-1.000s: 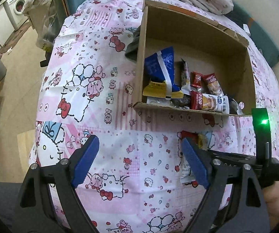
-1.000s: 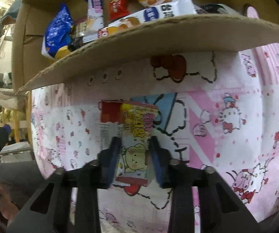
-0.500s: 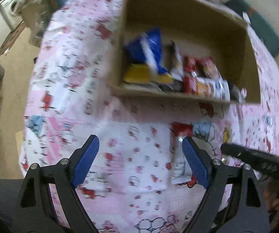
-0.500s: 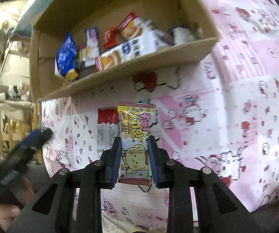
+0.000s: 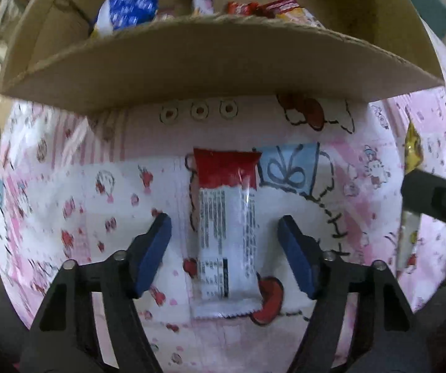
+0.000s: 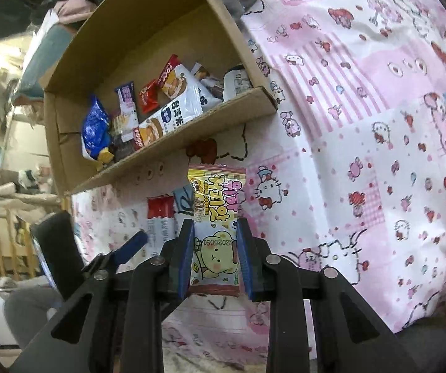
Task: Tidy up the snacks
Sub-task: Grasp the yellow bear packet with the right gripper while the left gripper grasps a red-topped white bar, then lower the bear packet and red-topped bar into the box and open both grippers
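The left gripper (image 5: 224,236) hangs over a white snack bar wrapper with a red end (image 5: 225,233) that lies flat on the pink cartoon-print cloth (image 5: 67,192). Its blue jaws are closing around the wrapper but do not touch it. The right gripper (image 6: 215,258) pinches a yellow snack packet with a bear drawing (image 6: 216,233) narrowly. Just beyond stands the shallow brown cardboard box (image 6: 173,143), its near wall in front of the snacks inside.

Pink cartoon-print bedsheet (image 5: 67,211) carries an open brown cardboard box (image 6: 173,146) with snack packets inside, plus a red-and-white flat wrapper (image 5: 226,236) lying face-down just beside the box's near wall.
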### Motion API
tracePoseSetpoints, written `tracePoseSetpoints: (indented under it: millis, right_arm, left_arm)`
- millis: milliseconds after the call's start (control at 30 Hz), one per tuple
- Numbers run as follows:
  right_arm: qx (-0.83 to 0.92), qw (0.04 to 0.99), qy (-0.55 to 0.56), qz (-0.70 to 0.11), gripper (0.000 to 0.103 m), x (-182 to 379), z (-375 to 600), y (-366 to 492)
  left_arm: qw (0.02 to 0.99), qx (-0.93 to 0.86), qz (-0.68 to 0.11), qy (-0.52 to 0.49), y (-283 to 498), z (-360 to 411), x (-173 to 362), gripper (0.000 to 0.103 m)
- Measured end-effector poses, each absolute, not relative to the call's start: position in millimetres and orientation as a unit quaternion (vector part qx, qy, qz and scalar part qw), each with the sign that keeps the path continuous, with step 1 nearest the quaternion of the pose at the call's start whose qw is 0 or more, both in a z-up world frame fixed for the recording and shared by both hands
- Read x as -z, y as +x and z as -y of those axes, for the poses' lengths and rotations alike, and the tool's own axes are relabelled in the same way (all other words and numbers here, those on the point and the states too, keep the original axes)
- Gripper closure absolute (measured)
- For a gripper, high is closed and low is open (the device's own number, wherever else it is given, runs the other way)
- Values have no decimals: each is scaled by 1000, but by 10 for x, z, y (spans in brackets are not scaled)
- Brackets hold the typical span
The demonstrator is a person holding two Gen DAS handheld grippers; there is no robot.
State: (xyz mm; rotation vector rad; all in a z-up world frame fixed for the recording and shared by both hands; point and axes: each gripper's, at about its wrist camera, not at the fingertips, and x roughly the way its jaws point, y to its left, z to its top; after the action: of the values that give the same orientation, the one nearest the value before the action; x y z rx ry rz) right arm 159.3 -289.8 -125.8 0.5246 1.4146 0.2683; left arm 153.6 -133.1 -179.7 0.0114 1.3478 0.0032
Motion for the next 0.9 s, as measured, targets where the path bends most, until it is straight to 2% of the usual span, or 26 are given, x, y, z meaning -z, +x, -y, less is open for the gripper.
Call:
tracePoseSetpoints:
  millis: [33, 67, 467, 900]
  right_arm:
    - [-121, 721, 239, -639, 75, 1254, 2900, 1599]
    - [-120, 723, 236, -638, 75, 1242, 2898, 1607]
    - [-141, 726, 235, -631, 75, 1208, 2690, 1630]
    - [-229, 738, 272, -574, 75, 825, 2494, 1605]
  left_arm:
    - [784, -1, -621, 9, 1537, 1338, 1788, 70]
    - [784, 1, -620, 11, 1540, 1340, 1773, 76]
    - [781, -24, -624, 0, 1504, 940, 1475, 76]
    - [836, -85, -541, -26, 1277, 269, 533, 76]
